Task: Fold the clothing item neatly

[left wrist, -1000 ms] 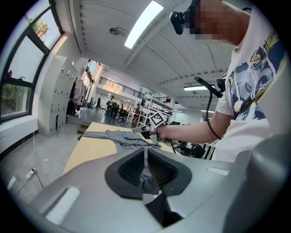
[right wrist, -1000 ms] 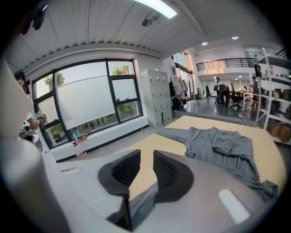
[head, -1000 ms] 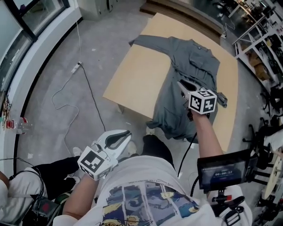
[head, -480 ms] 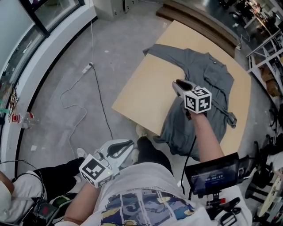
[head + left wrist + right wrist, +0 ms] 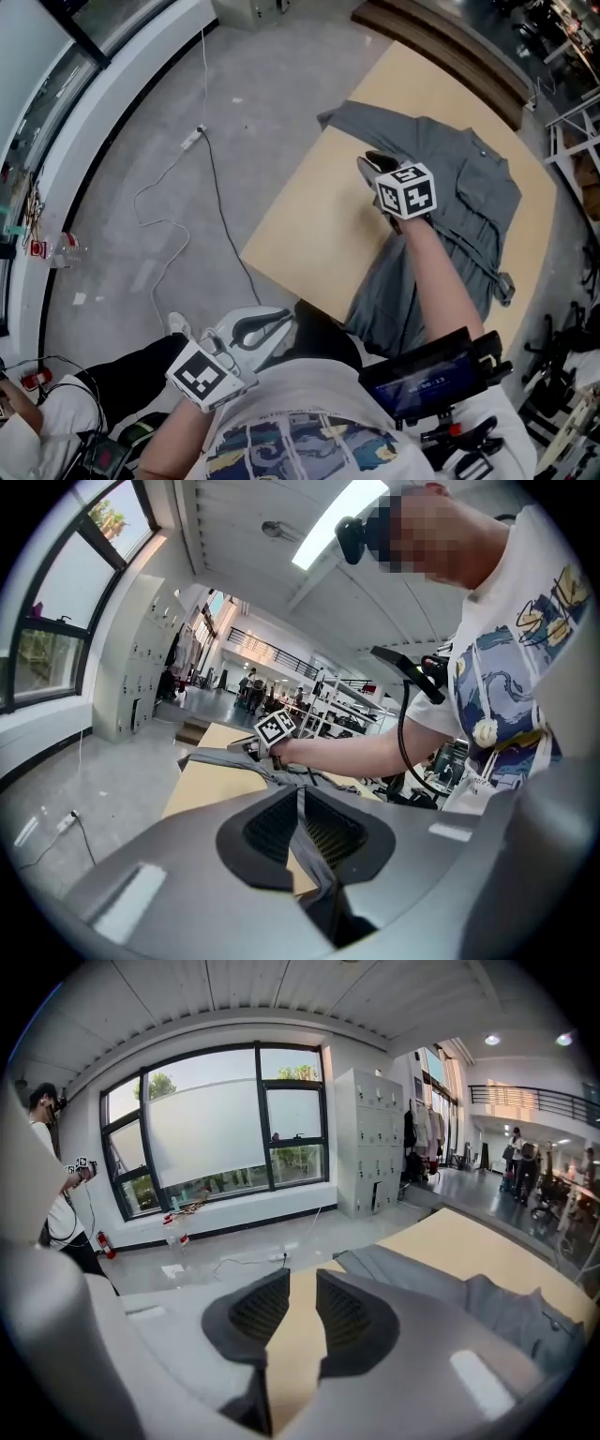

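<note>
**Right gripper poised at the sleeve, left one parked low**

The tabletop (image 5: 300,234) is sitting skewed across the head view. The grey garment (image 5: 459,197) is lying spread over its right half, with one sleeve (image 5: 352,117) stretching out toward the left. Its lower end (image 5: 375,309) is drooping over the near edge. Lying open like that, it's looking unfolded to me, with no crease made yet.

The right gripper (image 5: 373,167) is hanging at the garment's left edge, just under that sleeve. Its fingers are standing a narrow gap apart, and only bare tabletop is showing through the gap in the right gripper view, so it's carrying nothing. My read is that it's lining up on the sleeve or side edge to bring it across.

The left gripper (image 5: 279,321) is being held low, off the tabletop and close to the person's body. Its fingers are closed. It's probably waiting out of the way while the right one works.

Now the murky parts. The person's right forearm (image 5: 436,281) is covering a strip down the garment's middle. Whether the right fingers are touching cloth, I can't tell. A thin grey line is showing at the seam of the left fingers, either cloth or the fingers' own face, and I can't say which. The head view is showing no cloth reaching that far. The chest-mounted screen (image 5: 422,375) is hiding part of the hanging end.
</note>
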The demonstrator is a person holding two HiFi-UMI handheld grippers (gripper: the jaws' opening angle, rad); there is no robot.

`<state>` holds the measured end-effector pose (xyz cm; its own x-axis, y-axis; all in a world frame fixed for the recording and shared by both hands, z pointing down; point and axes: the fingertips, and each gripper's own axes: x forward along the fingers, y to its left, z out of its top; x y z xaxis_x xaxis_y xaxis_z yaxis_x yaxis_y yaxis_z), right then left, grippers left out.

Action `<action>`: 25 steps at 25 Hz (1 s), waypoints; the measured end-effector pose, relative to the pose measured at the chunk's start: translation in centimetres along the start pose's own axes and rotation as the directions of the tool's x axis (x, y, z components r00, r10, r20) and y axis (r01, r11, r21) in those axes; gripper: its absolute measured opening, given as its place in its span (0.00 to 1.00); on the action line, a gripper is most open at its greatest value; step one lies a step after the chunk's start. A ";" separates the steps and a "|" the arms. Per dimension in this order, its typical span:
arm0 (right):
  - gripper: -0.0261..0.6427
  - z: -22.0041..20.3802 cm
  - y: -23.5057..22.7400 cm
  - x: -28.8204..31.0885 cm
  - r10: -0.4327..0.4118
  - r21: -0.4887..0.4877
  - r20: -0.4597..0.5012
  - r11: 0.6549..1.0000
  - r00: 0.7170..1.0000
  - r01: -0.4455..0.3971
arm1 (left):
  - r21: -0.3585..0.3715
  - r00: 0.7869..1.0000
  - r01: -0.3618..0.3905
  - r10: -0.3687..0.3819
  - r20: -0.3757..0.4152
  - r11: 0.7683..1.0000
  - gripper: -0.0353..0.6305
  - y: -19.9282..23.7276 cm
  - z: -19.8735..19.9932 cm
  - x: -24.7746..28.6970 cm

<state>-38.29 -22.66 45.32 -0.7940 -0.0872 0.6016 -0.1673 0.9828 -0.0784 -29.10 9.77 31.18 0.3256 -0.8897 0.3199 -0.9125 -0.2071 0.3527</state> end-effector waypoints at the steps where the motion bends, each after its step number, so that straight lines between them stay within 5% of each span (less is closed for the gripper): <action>1: 0.15 0.2 -0.5 0.9 0.002 -0.001 -0.009 1.000 1.000 -0.002 | -0.002 1.000 0.001 -0.001 -0.003 1.000 0.10 0.4 0.1 0.3; 13: 0.15 -0.8 -6.5 10.3 -0.043 -0.032 -0.111 0.999 0.993 0.040 | -0.086 0.997 -0.073 0.070 -0.032 0.994 0.10 4.5 0.4 1.2; 25: 0.24 0.2 -9.7 16.6 -0.072 -0.103 -0.178 0.993 0.981 0.054 | -0.141 0.997 -0.068 0.063 -0.042 0.988 0.10 5.9 -0.4 2.4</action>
<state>-49.92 -33.65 55.90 -0.6632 -0.1276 0.7375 -0.1491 0.9881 0.0369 -33.58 6.56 34.36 0.2775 -0.8831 0.3782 -0.8887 -0.0865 0.4502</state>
